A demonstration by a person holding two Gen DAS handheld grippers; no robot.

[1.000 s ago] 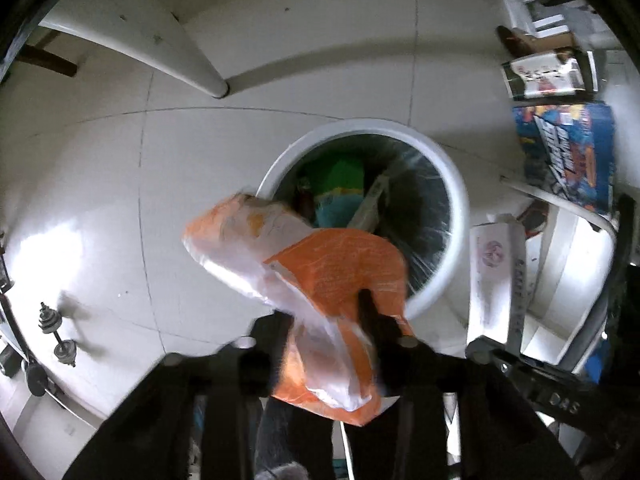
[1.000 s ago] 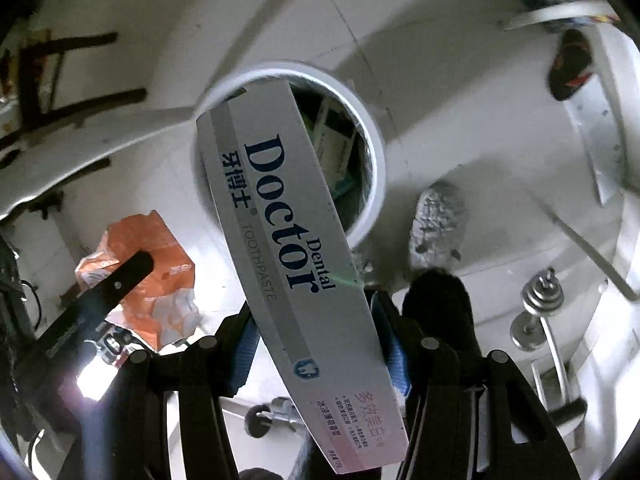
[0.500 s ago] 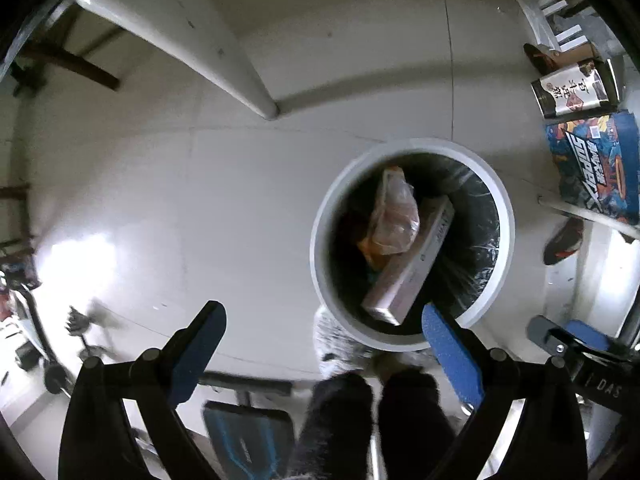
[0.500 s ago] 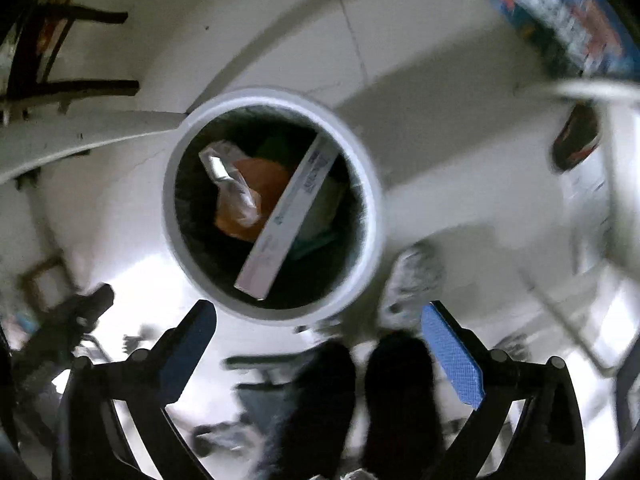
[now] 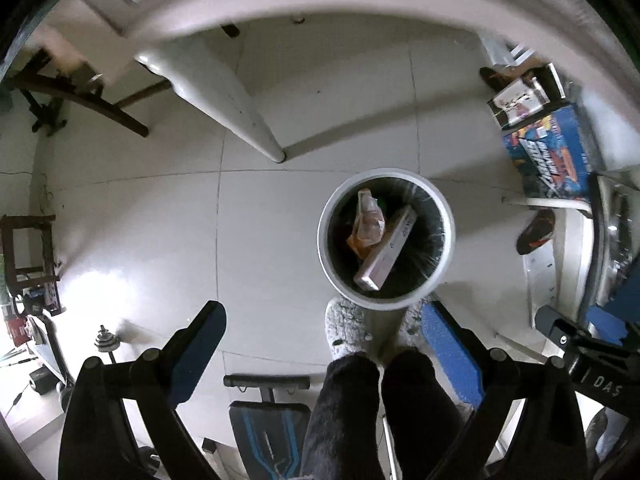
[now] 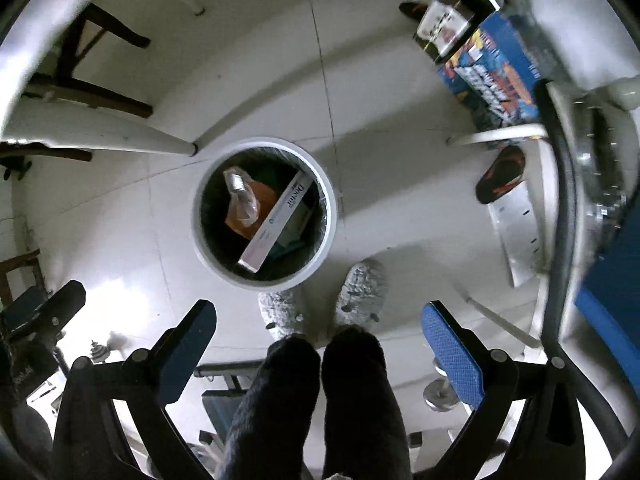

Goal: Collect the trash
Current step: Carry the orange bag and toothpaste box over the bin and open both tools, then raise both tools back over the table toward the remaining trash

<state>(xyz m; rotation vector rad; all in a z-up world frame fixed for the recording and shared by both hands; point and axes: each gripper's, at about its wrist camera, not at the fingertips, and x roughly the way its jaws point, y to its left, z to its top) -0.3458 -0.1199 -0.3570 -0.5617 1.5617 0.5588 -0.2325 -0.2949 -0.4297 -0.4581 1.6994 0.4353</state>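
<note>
Both grippers point straight down at the floor, with nothing between the fingers. The left gripper (image 5: 320,336) has its jaws spread wide apart, blue pads facing each other across an empty gap. Same deal with the right gripper (image 6: 318,332): jaws far apart, holding nothing. Both sets of jaws have just been opening, and the frames show no trash left in either one.

Using the white trash bin (image 5: 325,240) as the landmark: it sits on the pale tiled floor below both grippers, round rim, dark liner inside. The toothpaste box (image 6: 276,222) lies inside the bin, slanted, one end up near the rim and the other end down by the near wall. You can read "Doctor" on it from the right wrist view. Right beside it, also inside the bin, is the orange wrapper (image 6: 244,204), crumpled, with a clear plastic bit on top. Something green shows underneath, can't tell what.

Just on the near side of the bin are the person's fuzzy grey slippers (image 6: 362,292), toes almost at the rim, dark trouser legs above them.

Beyond the bin, a white table leg (image 5: 244,116) comes down to the floor. Off to the bin's right, a blue printed box (image 5: 548,152) and a dark shoe (image 5: 536,232).
</note>
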